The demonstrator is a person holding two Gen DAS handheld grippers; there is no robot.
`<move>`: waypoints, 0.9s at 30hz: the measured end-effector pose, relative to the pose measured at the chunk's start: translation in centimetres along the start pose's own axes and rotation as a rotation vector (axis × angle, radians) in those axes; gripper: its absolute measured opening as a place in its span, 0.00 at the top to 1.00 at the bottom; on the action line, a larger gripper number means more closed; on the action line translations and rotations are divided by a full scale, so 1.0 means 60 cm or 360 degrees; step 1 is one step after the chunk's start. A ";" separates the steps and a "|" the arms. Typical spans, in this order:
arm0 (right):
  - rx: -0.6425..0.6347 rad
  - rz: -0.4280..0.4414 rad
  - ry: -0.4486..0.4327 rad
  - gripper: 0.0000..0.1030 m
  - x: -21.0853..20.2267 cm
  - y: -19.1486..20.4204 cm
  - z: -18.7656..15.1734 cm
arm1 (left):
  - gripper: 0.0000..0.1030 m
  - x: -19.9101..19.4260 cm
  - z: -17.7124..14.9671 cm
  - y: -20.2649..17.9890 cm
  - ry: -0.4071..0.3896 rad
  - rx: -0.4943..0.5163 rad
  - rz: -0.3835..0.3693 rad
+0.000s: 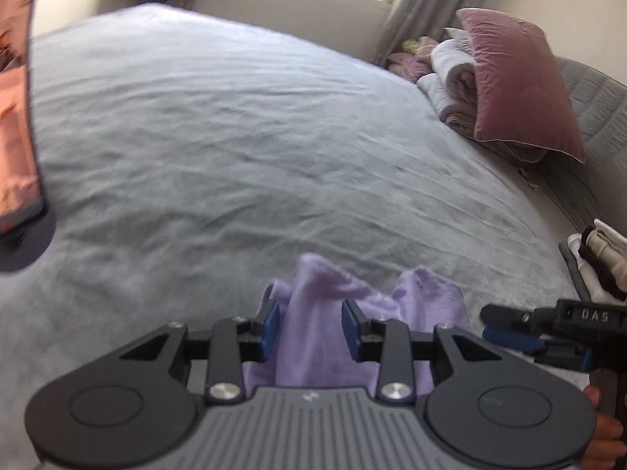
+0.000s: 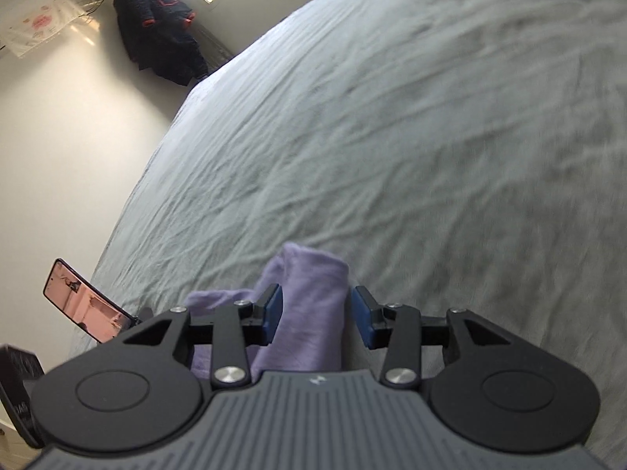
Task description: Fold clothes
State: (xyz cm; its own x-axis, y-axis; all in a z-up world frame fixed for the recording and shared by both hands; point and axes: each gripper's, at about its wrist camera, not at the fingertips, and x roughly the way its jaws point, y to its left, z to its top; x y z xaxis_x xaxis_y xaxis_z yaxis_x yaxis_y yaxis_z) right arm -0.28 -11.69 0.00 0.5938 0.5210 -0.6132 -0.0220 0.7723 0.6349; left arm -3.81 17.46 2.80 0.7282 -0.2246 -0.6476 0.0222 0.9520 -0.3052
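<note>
Both gripper bodies filled the lower part of each wrist view, and the lavender garment (image 1: 313, 337) lay directly ahead of them, near the close edge of the grey bedspread (image 1: 219, 125).

Left gripper (image 1: 310, 327): jaws stood partly apart. A raised ridge of the garment passed between the blue pads (image 1: 350, 327), with a visible gap on at least one side; no firm clamp was evident.

Right gripper (image 2: 316, 315): jaws likewise partly apart. A fold of the garment (image 2: 309, 305) rose between them, resting against the left pad and clear of the right pad. It appeared released, not held.

Relative to the garment, the pink pillow (image 1: 517, 86) and the stack of folded items (image 1: 599, 262) sat well apart toward the right side of the bedspread; a phone (image 2: 84, 305) stood off its left side.

Probable faults from this state:
- Cloth snagging on a pad during withdrawal, caused by the ridge standing between the jaws, would drag the fold open.
- The bunched ridges could slump unevenly, since nothing pressed them flat.
- The two grippers stood close together; a sideways move risked collision.
- Motion blur suggested fast travel, which would worsen each fault.
</note>
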 end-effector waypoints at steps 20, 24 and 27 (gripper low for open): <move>-0.0217 -0.0220 -0.0360 0.60 0.035 0.035 -0.066 | 0.89 0.012 -0.005 0.050 -0.0121 -0.0141 -0.0005; -0.0135 -0.0183 -0.0360 0.58 0.009 0.025 -0.064 | 0.77 -0.024 0.000 0.073 0.0011 -0.0186 -0.0080; -0.0096 -0.0128 -0.0350 0.58 -0.022 0.021 -0.080 | 0.65 -0.051 -0.009 0.097 0.0068 -0.0243 -0.0164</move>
State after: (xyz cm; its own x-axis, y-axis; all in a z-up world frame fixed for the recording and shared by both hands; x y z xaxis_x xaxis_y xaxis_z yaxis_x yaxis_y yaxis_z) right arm -4.92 -9.64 -0.63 0.7561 0.3702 -0.5396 -0.0114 0.8319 0.5548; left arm -6.28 23.58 2.63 0.6976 -0.3312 -0.6353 -0.0111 0.8817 -0.4717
